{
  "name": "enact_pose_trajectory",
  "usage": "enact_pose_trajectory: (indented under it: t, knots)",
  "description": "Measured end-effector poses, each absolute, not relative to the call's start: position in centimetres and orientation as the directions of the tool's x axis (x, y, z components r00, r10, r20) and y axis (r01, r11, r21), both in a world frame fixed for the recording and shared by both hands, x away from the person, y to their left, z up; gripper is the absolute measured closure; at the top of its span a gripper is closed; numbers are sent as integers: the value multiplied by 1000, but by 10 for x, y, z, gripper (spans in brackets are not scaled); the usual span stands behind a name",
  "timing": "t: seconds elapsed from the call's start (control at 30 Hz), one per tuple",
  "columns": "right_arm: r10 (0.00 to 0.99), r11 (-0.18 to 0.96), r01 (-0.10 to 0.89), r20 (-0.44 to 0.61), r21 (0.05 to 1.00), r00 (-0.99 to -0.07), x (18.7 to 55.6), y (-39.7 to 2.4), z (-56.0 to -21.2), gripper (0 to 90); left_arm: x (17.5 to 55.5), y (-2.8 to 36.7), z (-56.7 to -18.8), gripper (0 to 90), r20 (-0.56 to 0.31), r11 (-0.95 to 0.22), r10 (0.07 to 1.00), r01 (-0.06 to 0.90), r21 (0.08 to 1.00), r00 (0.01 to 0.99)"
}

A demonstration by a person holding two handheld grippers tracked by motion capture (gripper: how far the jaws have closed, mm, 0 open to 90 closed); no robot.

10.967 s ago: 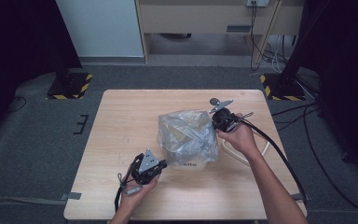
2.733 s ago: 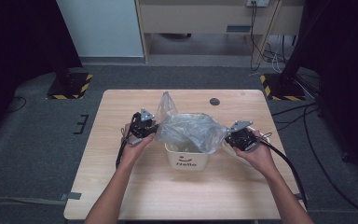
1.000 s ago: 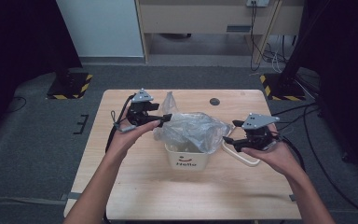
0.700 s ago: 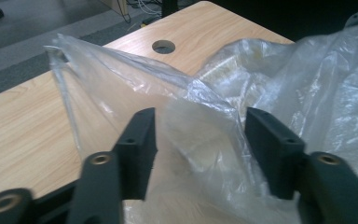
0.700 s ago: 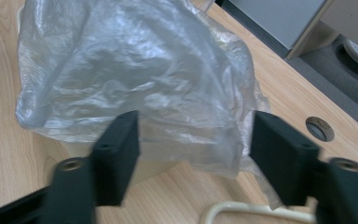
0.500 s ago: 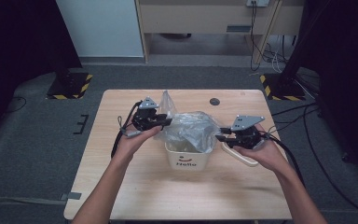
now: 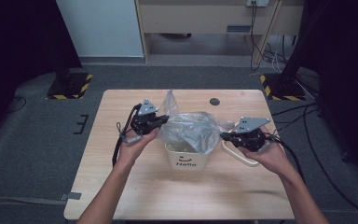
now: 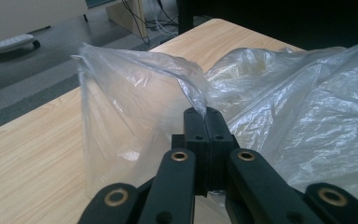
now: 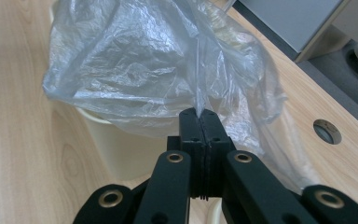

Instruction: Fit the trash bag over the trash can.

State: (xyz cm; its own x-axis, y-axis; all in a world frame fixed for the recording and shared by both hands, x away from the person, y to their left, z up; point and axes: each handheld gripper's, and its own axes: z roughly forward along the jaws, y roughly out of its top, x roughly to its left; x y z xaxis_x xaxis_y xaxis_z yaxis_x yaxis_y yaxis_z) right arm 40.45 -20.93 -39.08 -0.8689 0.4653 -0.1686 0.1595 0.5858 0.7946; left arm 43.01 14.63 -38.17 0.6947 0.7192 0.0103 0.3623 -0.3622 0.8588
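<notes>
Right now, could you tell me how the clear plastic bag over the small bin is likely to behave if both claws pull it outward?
The plastic bag looks thin and crinkled, so it is probably floppy and very light. Pinched in the left claw and the right claw, the film may stretch or tear. The small bin seems light too, so a hard pull might tip it.

plastic bag (image 7: 193,130) and bucket (image 7: 186,158) block mid-table (image 7: 121,196), open wood in front, behind, at both sides
</notes>
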Motion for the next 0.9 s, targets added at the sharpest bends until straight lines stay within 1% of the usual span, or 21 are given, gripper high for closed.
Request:
enact_pose_trajectory:
  t: [0.1,0.3,0.53,0.73,0.9]
  knots:
    - [451,592,153,-167,792,-877,400,-209,-390,900,421,148,-383,900,29,-370,718,345,862,696]
    - [423,591,144,-153,794,-893,392,-207,-393,900,402,155,-385,900,38,-359,714,319,877,699]
    - [385,599,136,-135,789,-913,385,-203,-395,900,378,167,-390,900,24,-326,714,302,896,700]
    - [367,615,150,-113,774,-923,383,-198,-400,900,368,171,-405,900,5,-313,715,313,897,699]
    - [352,624,149,-106,767,-930,380,-198,-402,900,359,174,-405,900,0,-285,710,287,914,704]
